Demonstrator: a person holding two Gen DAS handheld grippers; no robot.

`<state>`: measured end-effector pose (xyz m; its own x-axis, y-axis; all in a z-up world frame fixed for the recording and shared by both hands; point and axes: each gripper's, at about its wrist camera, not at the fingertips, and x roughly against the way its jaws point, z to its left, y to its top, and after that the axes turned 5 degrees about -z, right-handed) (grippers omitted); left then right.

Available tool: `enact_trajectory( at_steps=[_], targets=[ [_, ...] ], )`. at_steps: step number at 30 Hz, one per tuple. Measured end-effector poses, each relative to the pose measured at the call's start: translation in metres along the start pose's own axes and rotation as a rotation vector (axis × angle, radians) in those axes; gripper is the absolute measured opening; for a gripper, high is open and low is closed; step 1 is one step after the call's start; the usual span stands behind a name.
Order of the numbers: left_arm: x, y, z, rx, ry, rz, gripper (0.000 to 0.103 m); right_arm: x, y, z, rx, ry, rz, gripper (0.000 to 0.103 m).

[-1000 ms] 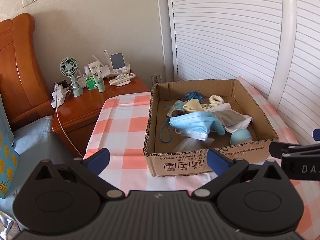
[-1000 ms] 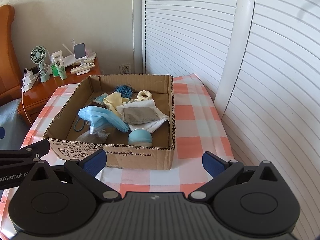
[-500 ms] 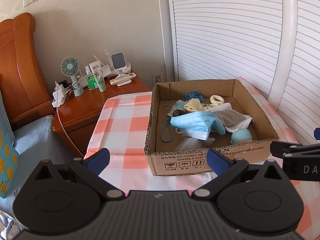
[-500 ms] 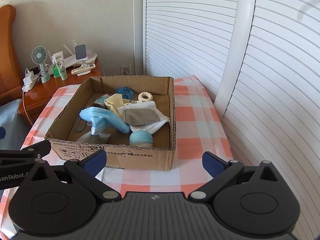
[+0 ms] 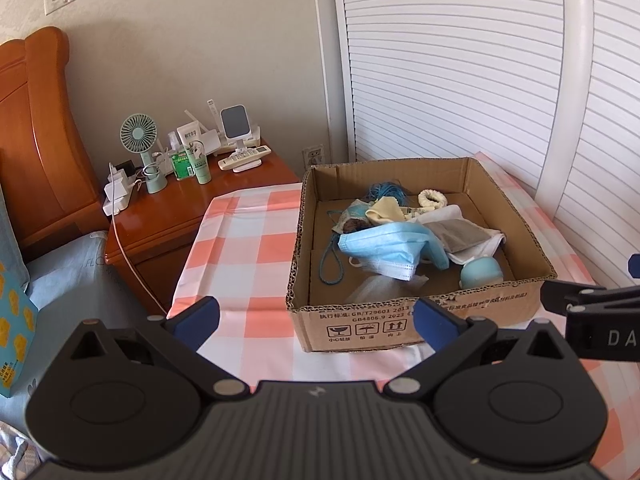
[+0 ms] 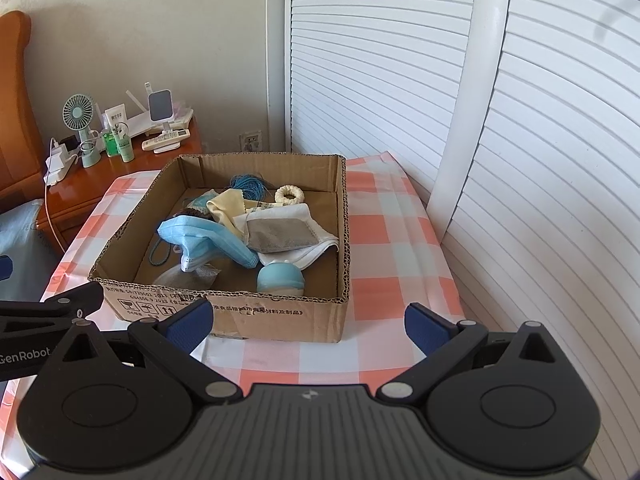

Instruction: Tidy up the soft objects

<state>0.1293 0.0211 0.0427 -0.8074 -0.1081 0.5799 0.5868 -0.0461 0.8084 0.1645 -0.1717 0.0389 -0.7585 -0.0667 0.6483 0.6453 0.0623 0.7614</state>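
We see a table (image 6: 404, 240) covered in an orange-and-white checked cloth, with an open brown cardboard box (image 6: 280, 314) on it. All the soft things lie heaped inside the box: a blue pleated face mask (image 6: 200, 234) on the left, a white-and-grey folded cloth (image 6: 288, 236) on the right, a round pale-blue plush ball (image 6: 280, 278) against the near wall, and a cream fabric hair ring (image 6: 290, 195) at the far side. Our left gripper (image 5: 316, 318) and right gripper (image 6: 308, 320) hover near the box's near wall, jaws spread, holding nothing. This fits either a pile awaiting sorting or one just gathered. For any pick, we judge it best to descend over the top layer, pinching one item only.
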Motion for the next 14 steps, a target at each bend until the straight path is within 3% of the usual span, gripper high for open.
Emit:
enact_trajectory(
  at_steps=[14],
  targets=[
    [-0.0003, -0.0003, -0.0011, -0.001, 0.001, 0.002, 0.102, 0.0001, -0.0006, -0.0008, -0.001, 0.005, 0.000, 0.103]
  ],
)
